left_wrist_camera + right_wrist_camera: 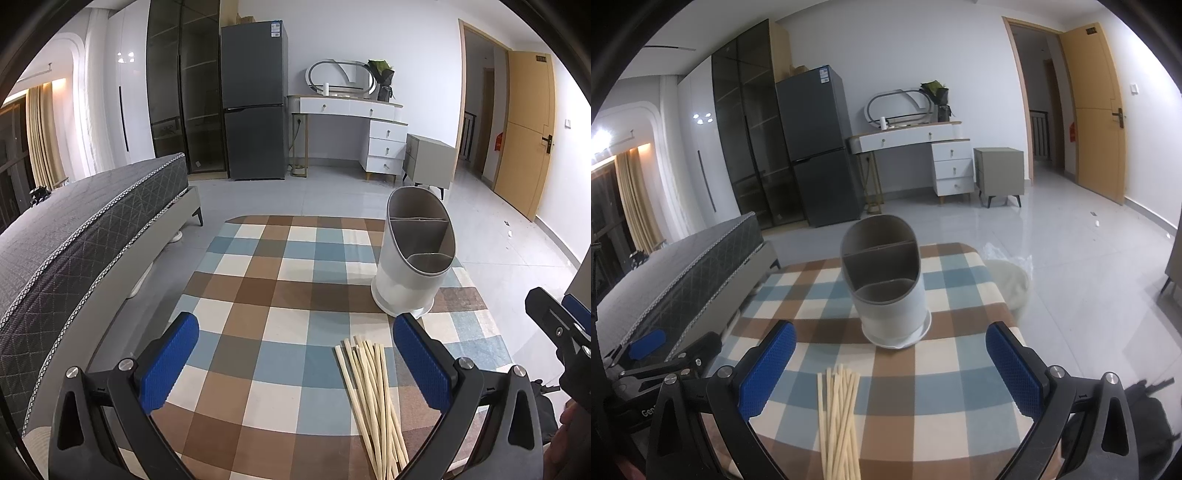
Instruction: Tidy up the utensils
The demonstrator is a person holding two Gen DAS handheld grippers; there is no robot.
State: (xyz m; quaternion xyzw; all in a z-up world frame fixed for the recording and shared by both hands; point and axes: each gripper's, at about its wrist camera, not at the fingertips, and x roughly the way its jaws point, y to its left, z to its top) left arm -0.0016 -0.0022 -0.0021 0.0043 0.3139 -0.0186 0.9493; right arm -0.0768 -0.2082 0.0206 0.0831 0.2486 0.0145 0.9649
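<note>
A bundle of pale wooden chopsticks (373, 402) (839, 417) lies loose on the checked tablecloth (280, 295) (945, 384) near the front edge. Behind it stands a white utensil holder (415, 254) (886, 284) with grey inner compartments, all of them empty. My left gripper (295, 363) is open above the cloth, with the chopsticks just inside its right finger. My right gripper (891, 365) is open too, with the chopsticks between its fingers toward the left one and the holder straight ahead. Neither holds anything.
A bed (74, 236) (683, 266) runs close along the table's left side. The other gripper shows at each view's edge, the right gripper (561, 332) and the left gripper (661, 354). A white bag (1012, 284) lies on the floor right of the table. A fridge (255, 99) and dresser (354, 122) stand far back.
</note>
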